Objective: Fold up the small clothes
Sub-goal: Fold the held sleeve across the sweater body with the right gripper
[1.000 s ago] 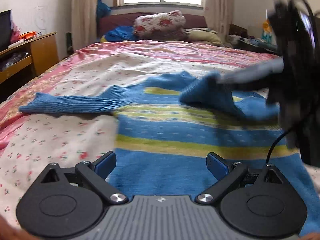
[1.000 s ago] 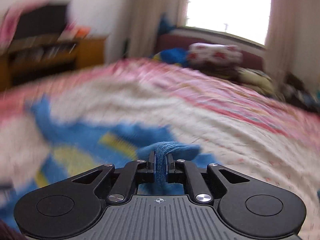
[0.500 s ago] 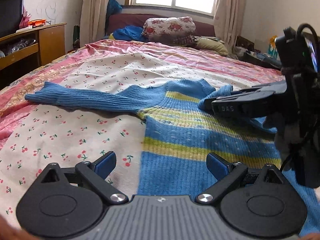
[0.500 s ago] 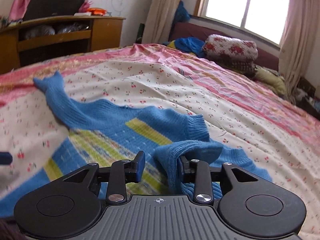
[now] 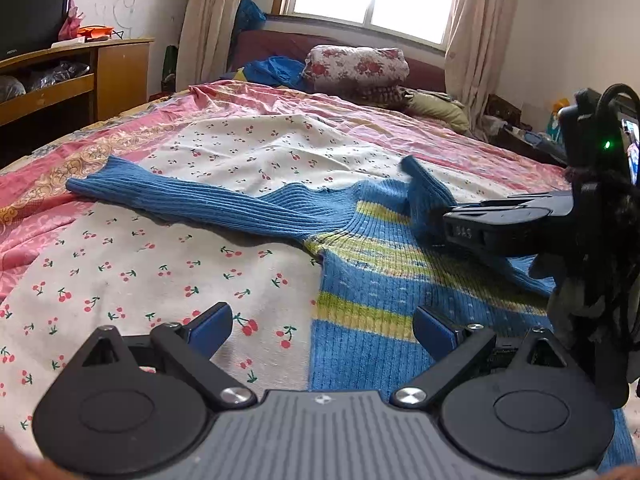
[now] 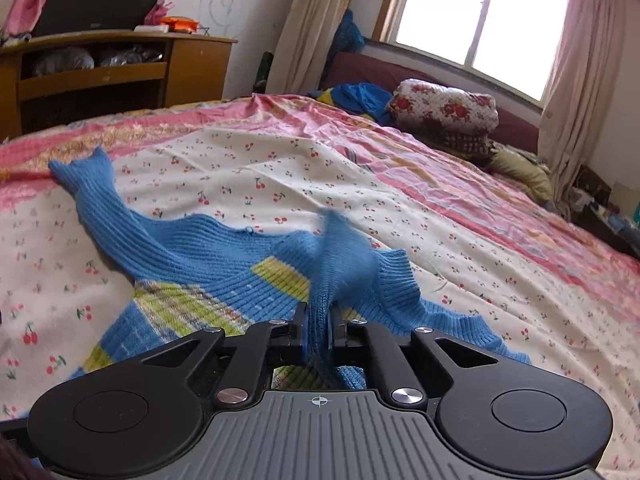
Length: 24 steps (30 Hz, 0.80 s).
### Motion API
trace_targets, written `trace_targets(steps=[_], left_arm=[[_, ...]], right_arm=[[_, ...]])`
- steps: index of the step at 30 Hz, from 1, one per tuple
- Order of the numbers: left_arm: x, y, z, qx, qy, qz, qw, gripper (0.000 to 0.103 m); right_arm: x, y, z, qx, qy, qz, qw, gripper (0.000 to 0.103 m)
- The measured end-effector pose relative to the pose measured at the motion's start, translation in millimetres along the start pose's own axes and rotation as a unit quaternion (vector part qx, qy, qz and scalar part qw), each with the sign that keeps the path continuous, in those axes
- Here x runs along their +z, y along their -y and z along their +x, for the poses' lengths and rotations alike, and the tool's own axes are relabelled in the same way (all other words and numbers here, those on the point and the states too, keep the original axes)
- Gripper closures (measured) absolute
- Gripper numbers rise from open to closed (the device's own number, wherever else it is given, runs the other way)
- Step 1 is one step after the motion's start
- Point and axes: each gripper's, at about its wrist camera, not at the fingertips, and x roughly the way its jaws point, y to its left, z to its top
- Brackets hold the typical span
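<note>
Nearest the left wrist camera, the left gripper [image 5: 322, 326] hung with its blue pads wide apart and nothing between them, low over the hem side of the sweater [image 5: 384, 276], probably waiting to pin or take the body while the other tool worked. The sweater, blue knit with yellow-green stripes, lay flat on the cherry-print bedsheet [image 5: 132, 276], which served as the folding surface.

Just beyond the hem, the right gripper [image 6: 319, 334] had its jaws closed tight on a bunched length of the right sleeve [image 6: 340, 256]. The sleeve stood up from the jaws and leaned in over the sweater's chest, which suits carrying it across the body for a first fold. Its tip looked smeared in the right wrist view, so whether it had flopped or was mid-swing I could not tell.

Farther from the sweater's collar, the left sleeve [image 5: 192, 204] lay stretched straight out on the sheet, not yet folded.

Beyond the sweater, at the head of the bed, sat a rolled floral quilt [image 6: 444, 110] and a blue heap beside it. To the sweater's left, the wooden cabinet [image 6: 120, 68] held dark bagged bundles on its open shelf.
</note>
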Motion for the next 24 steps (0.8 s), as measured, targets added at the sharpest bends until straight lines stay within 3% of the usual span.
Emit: trace_targets(steps=[6, 11, 14, 16, 18, 21, 24], left_arm=[[2.3, -5.7, -2.0, 0.0, 0.005, -0.008, 1.0, 0.001], [4.3, -10.3, -5.4, 0.001, 0.012, -0.017, 0.9998, 0.001], [5.1, -13.1, -5.4, 0.003, 0.014, -0.022, 0.9997, 0.001], [5.4, -14.5, -5.7, 0.004, 0.014, -0.024, 0.9996, 0.001], [5.2, -16.1, -6.7, 0.005, 0.015, -0.026, 0.9995, 0.001], [4.5, -17.1, -6.8, 0.004, 0.015, -0.028, 0.9995, 0.001], [4.3, -17.7, -5.2, 0.003, 0.012, -0.028, 0.9995, 0.001]], right_arm=[[9.9, 18.7, -5.3, 0.005, 0.001, 0.086, 0.996, 0.098], [20.9, 34.2, -18.5, -0.038, 0.034, 0.14, 0.989, 0.098], [24.7, 26.2, -22.3, -0.051, 0.048, 0.121, 0.99, 0.097], [23.2, 8.1, -16.5, -0.045, 0.035, 0.077, 0.995, 0.092], [16.7, -9.8, -10.2, -0.026, 0.025, 0.034, 0.999, 0.087], [6.4, -26.7, -7.9, 0.02, 0.004, 0.006, 1.0, 0.07], [0.2, -35.2, -16.9, 0.031, 0.014, -0.024, 0.999, 0.065]])
